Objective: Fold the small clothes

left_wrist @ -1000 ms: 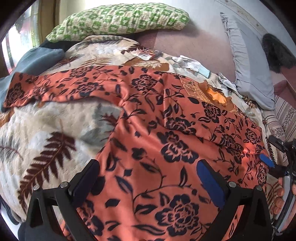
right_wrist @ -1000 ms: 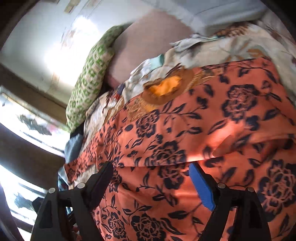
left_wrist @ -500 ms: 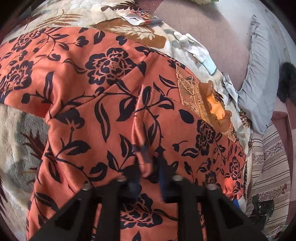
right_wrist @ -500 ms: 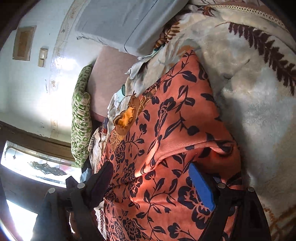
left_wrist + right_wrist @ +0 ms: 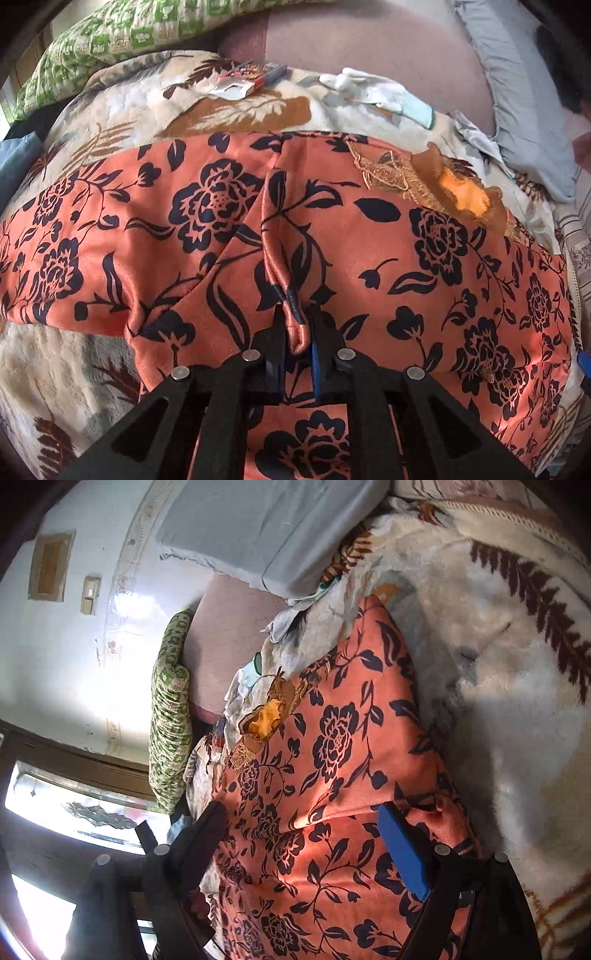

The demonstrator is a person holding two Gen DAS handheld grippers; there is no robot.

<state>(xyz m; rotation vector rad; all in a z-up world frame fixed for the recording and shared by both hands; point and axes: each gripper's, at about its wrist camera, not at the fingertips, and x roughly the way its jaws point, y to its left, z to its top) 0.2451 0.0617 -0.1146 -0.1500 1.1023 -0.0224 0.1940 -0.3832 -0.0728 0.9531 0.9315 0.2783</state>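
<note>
Two grippers work our orange floral garment (image 5: pixel 424 258), which lies spread across the leaf-patterned blanket (image 5: pixel 110 110) on the bed, its embroidered neckline toward the green pillow (image 5: pixel 110 33). Our left gripper (image 5: pixel 297 332) is clenched on a pinched ridge of the cloth near its middle. Our right gripper (image 5: pixel 303 834) hangs released, fingers wide apart over the garment near the blanket's edge.

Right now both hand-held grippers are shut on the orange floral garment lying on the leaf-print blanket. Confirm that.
Only one is. The left hand-held gripper is shut on a pinched ridge of the orange floral garment, as the left wrist view shows. The right hand-held gripper is open over the cloth, its fingers spread apart in the right wrist view. The garment does lie on the leaf-print blanket.
</note>
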